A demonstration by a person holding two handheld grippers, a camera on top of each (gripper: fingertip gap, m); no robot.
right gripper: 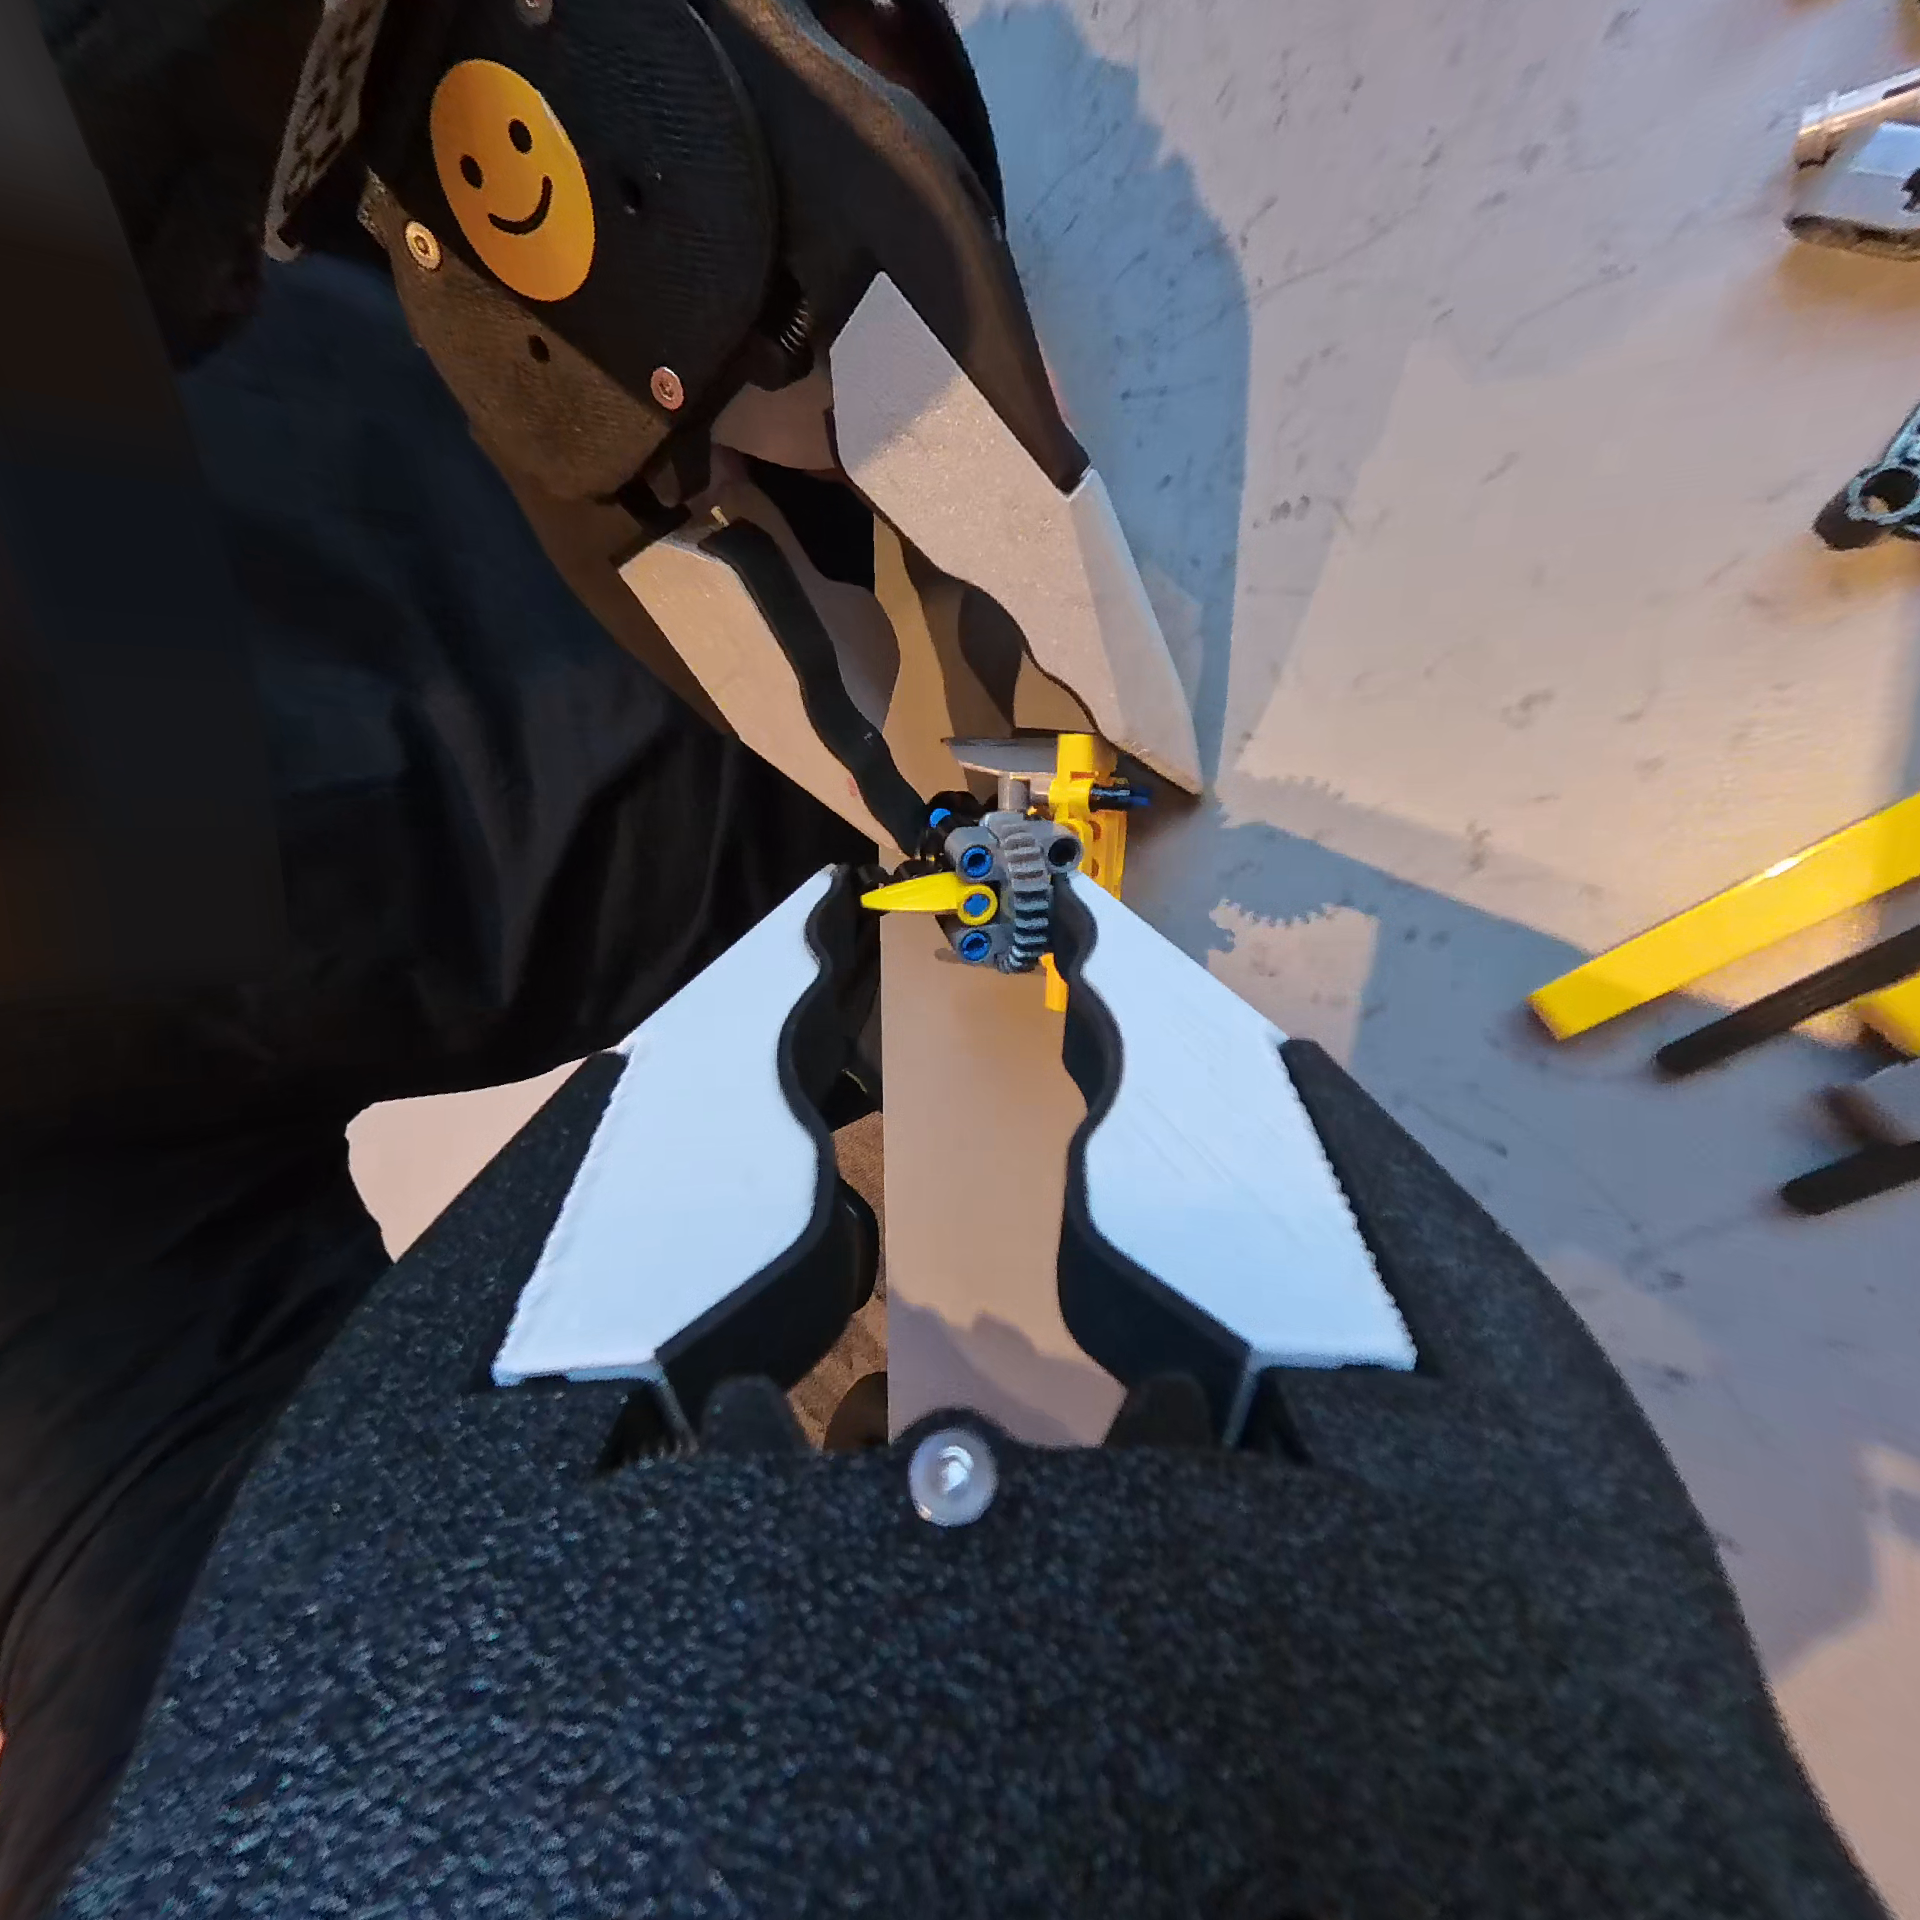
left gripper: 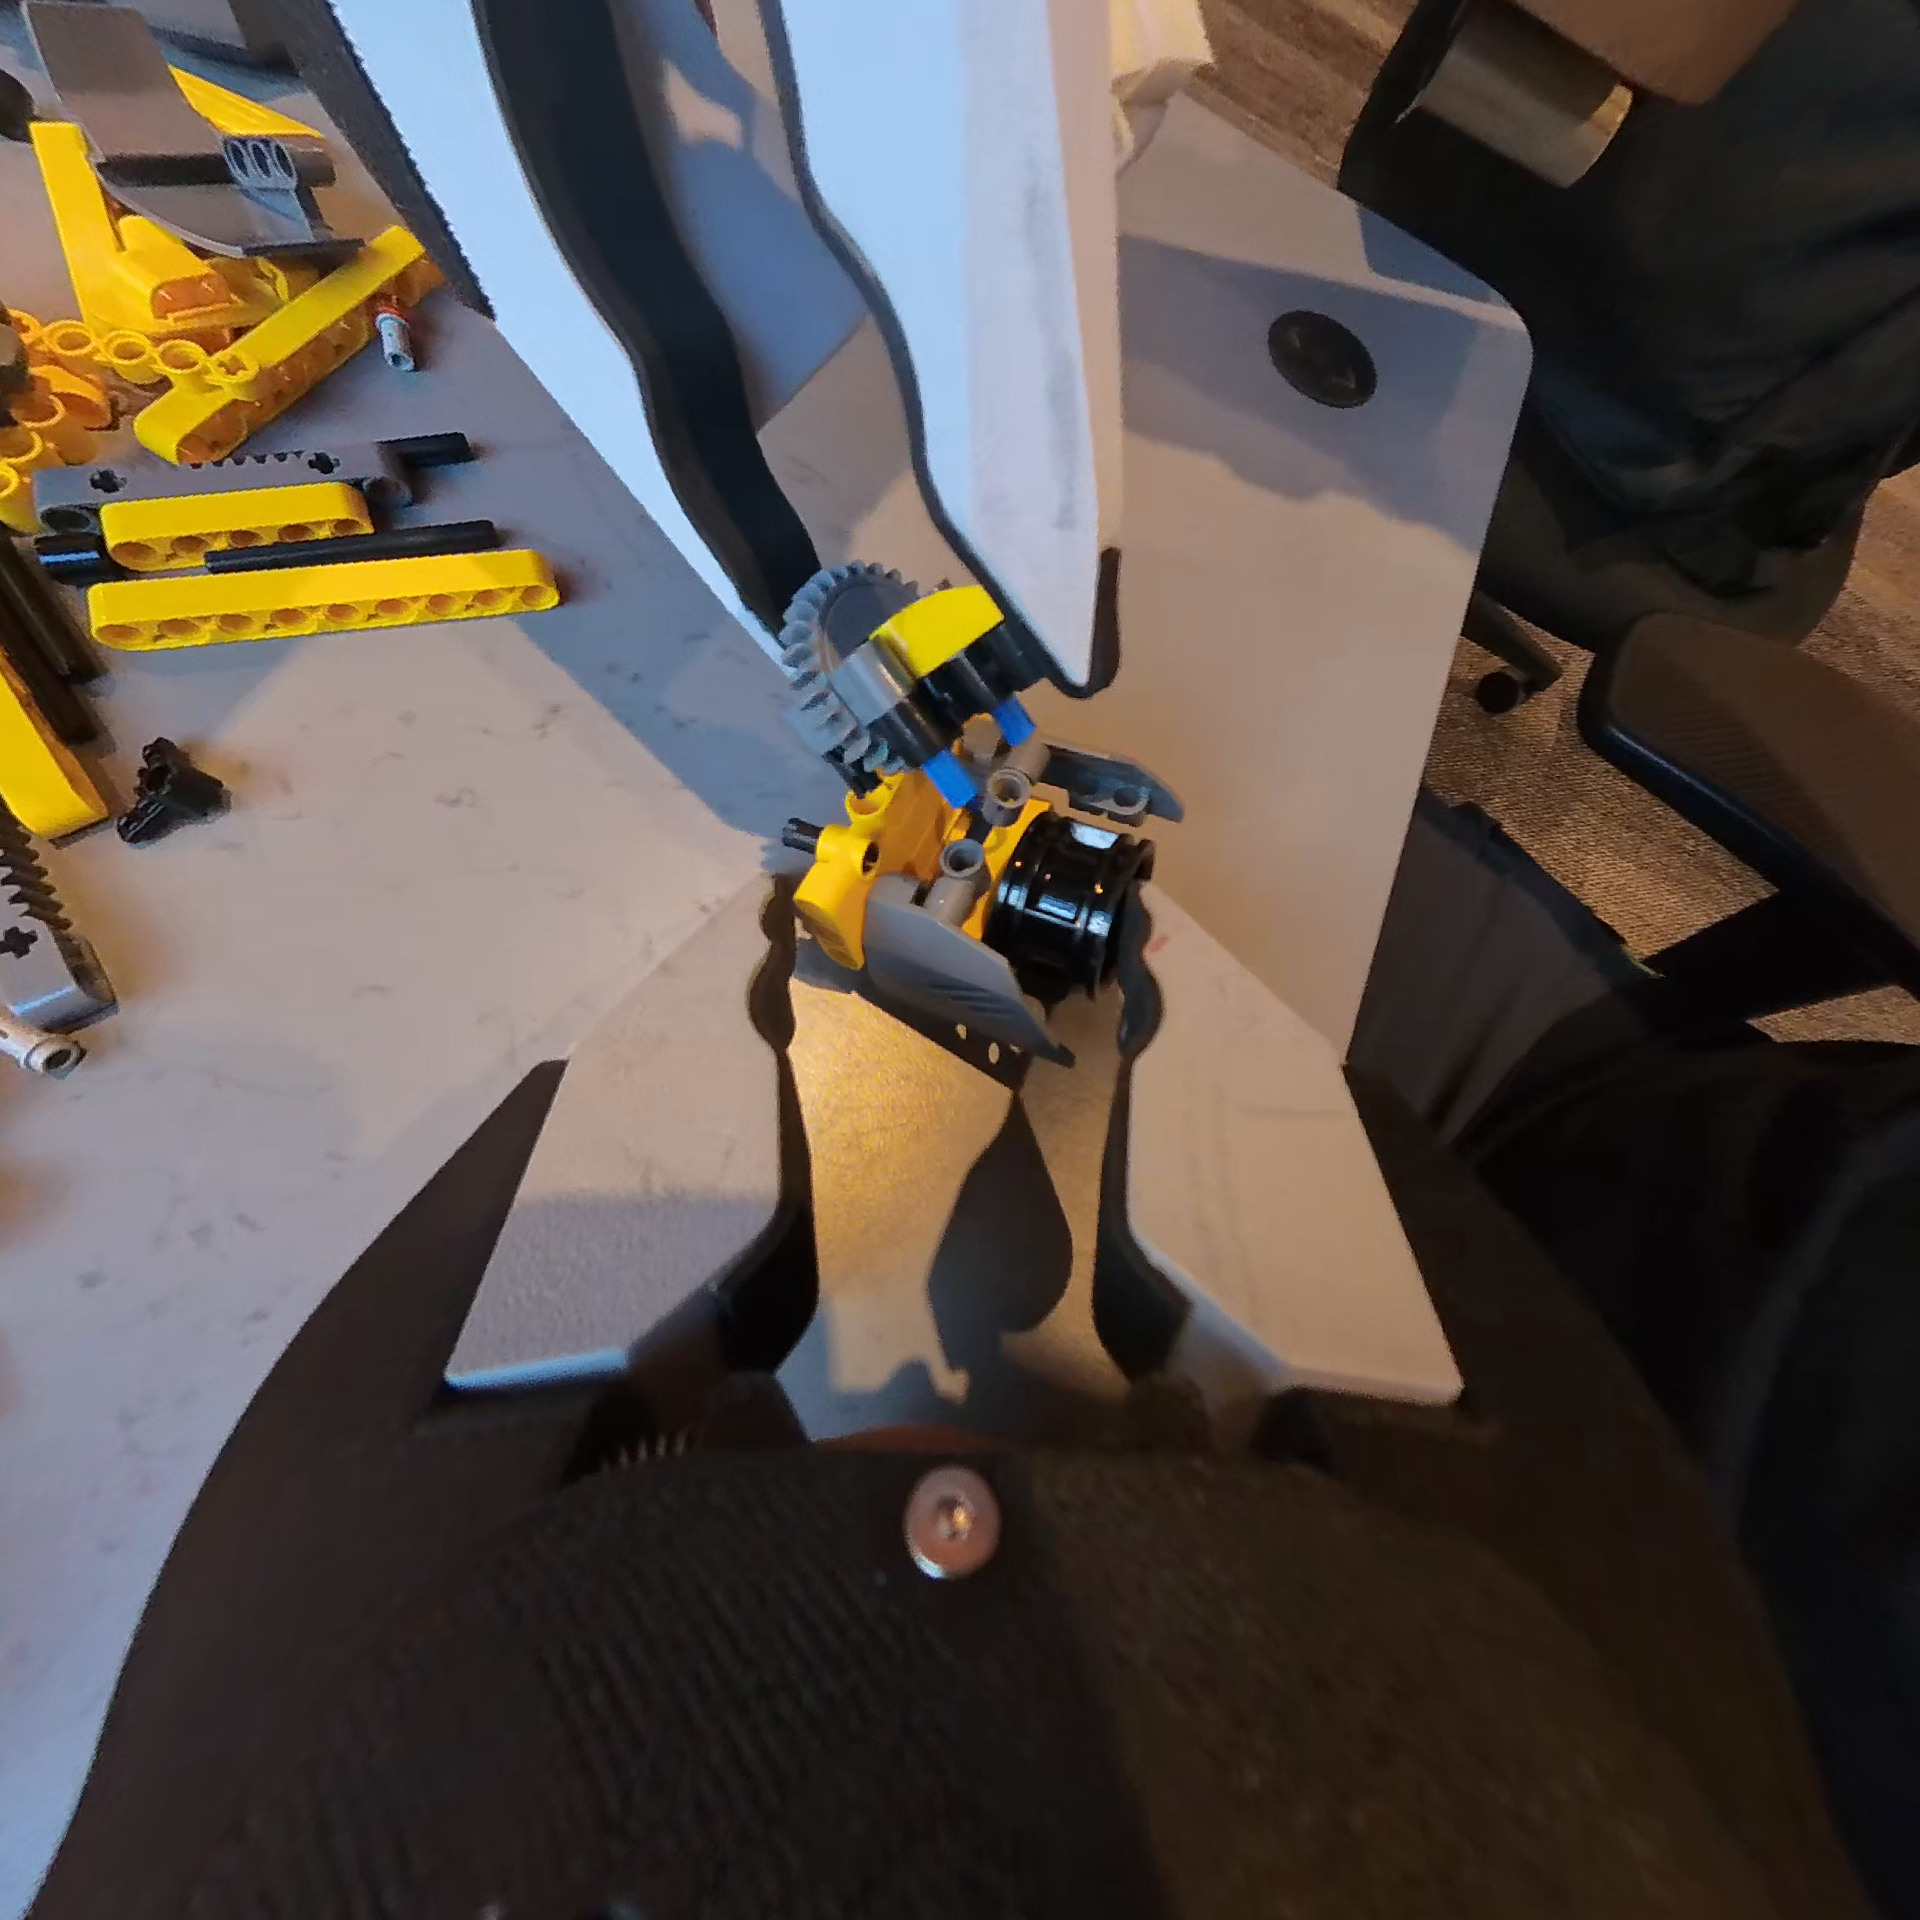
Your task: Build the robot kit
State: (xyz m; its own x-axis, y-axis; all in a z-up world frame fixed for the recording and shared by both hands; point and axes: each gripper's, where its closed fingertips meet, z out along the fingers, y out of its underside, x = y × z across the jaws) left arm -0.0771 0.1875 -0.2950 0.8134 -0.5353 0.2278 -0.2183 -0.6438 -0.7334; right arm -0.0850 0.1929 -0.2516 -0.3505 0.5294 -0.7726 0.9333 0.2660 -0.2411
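A small yellow-and-black brick assembly point(left gripper: 940, 894) with a black wheel hub point(left gripper: 1070, 902) sat clamped in the left gripper point(left gripper: 951, 966), just above the table's point(left gripper: 416, 935) edge. The right gripper point(right gripper: 961, 914) came in from the opposite side, its jaws narrowed onto a smaller sub-assembly point(right gripper: 992, 899) bearing one grey gear point(left gripper: 826, 665) and three blue pins, touching the first. Two long yellow beams point(left gripper: 322, 603) lay parallel, well apart to the side, beside a pile of yellow parts point(left gripper: 156, 312). The pale, mottled tabletop stood beside dark office chairs point(left gripper: 1704, 312) on carpet.
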